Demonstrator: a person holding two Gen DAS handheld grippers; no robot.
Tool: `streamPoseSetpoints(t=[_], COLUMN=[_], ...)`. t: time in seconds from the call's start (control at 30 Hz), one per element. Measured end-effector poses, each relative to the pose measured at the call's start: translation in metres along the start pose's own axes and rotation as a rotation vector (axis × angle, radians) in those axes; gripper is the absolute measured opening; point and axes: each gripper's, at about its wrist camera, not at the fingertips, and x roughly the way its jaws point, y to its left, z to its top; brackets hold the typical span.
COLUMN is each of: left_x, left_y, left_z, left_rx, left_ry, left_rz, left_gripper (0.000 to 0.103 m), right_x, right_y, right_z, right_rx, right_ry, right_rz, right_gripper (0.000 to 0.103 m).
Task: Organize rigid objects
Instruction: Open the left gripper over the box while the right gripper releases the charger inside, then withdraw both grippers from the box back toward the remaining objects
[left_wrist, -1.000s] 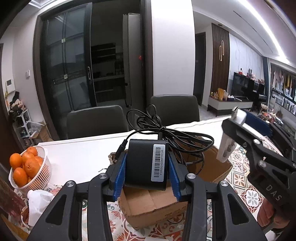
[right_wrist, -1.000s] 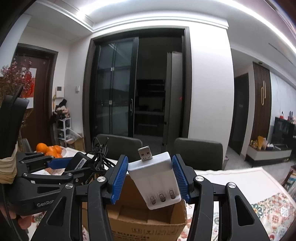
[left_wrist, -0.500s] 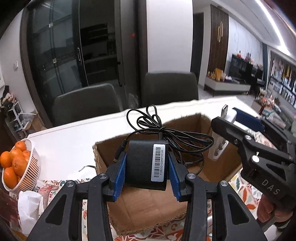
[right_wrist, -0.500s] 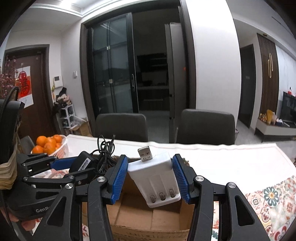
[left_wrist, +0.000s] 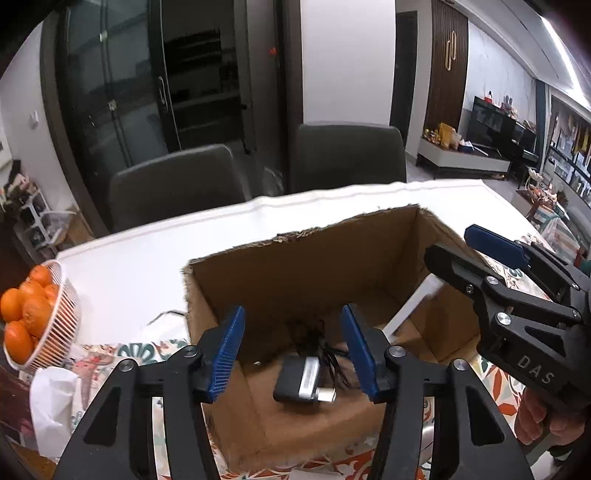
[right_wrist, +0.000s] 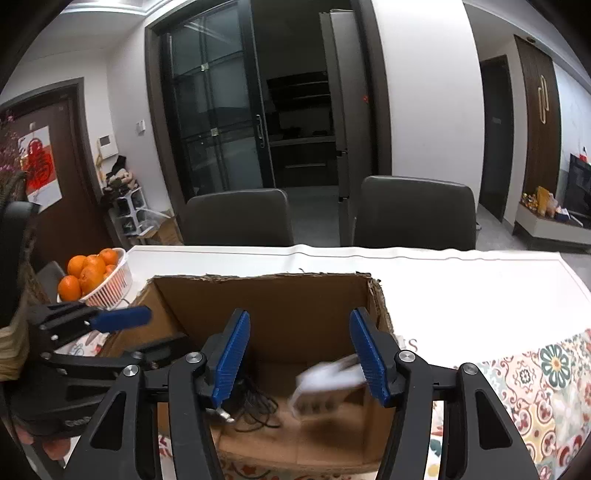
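Looking into the cardboard box (left_wrist: 332, 266), I see both my grippers just opened, nothing between either pair: left gripper (left_wrist: 293, 352) above the black adapter (left_wrist: 291, 376) on the floor, right gripper (right_wrist: 299, 356) over the blurred white charger (right_wrist: 325, 384).

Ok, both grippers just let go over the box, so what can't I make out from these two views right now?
- White charger: motion-blurred in the right wrist view; in the left wrist view the right gripper hides most of it, so how it lies is unclear.
- Black adapter: its label is too blurred to read; in the right wrist view that gripper's left finger covers it, and only its cable shows.
- Box: its near wall is hidden behind the left gripper.
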Motion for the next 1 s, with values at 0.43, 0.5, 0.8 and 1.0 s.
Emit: streamPoseSetpoints(t=[0.43, 0.5, 0.8, 1.0], left_x=[-0.05, -0.059, -0.102, -0.124], left_y=[0.001, -0.003, -0.013, -0.019], left_z=[-0.02, -0.024, -0.051, -0.067], left_rx=[-0.055, -0.052, -0.018, -0.04], left_ry=[-0.074, -0.086, -0.161, -0.188], left_rz=[0.042, 0.05, 0.114, 0.12], left_gripper=[0.055, 0.057, 0.07, 0.079], right_x=[-0.049, -0.058, -0.098, -0.117], right_y=[0.009, 0.01, 0.011, 0.01], right_z=[-0.005, -0.008, -0.023, -0.035], right_rx=[0.009, 0.01, -0.005, 0.004], right_ry=[-0.044, -0.048, -0.073, -0.081], right_rz=[-0.07, -0.073, -0.089, -0.076], right_gripper=[0.058, 0.058, 0.058, 0.063])
